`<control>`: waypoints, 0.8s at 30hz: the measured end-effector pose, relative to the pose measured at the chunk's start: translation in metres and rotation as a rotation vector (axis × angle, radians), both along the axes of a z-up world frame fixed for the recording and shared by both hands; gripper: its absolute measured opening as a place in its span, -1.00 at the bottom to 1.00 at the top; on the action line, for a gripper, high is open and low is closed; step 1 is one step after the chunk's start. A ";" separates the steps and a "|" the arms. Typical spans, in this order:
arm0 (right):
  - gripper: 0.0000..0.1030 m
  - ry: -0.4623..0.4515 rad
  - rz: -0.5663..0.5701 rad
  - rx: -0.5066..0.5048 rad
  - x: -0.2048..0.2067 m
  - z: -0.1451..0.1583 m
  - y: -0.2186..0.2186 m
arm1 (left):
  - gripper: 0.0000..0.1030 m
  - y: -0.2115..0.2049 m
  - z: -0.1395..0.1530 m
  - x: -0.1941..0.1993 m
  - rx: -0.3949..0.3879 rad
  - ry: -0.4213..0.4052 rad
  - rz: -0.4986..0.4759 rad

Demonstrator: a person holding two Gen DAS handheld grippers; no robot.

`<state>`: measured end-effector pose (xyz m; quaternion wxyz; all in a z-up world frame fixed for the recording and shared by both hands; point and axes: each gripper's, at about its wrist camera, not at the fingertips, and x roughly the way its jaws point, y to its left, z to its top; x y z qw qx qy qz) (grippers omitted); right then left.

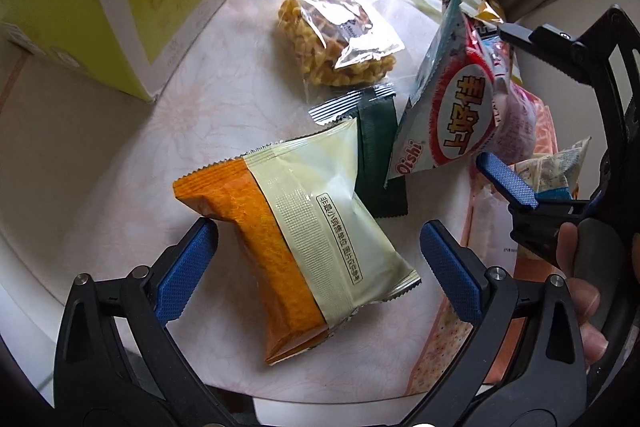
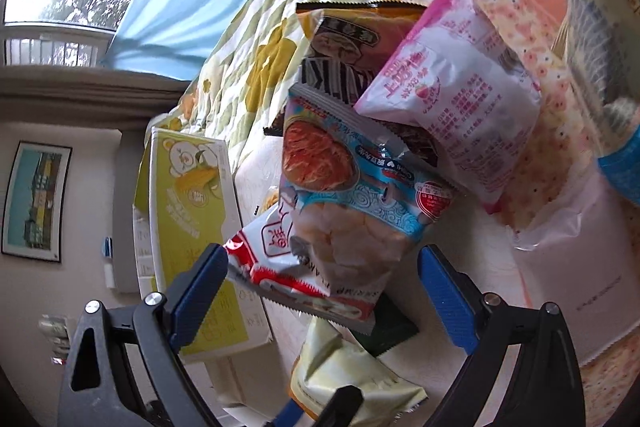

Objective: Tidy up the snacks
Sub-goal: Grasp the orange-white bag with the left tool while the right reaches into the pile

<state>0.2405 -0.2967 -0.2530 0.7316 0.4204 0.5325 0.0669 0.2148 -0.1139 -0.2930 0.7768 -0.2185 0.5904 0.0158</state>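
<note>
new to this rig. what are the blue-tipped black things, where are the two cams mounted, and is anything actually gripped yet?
There is no robot. A person holds two handheld claws, and a fisheye camera on each looks along its blue-padded fingers.

Left wrist view: the left claw is open around an orange and cream packet, with one pad at the packet's edge and the other clear. The right claw shows at the right edge with the person's fingers.

Right wrist view: the right claw is open around a red and blue shrimp chip bag.

Also on the white table: a waffle in clear wrap, a dark green packet, a pink packet and a yellow-green box.

Nothing is lifted.
</note>
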 end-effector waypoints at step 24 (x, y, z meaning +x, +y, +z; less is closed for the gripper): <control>0.70 0.059 -0.093 0.135 0.012 -0.029 -0.008 | 0.26 0.014 -0.011 -0.009 -0.002 0.006 -0.073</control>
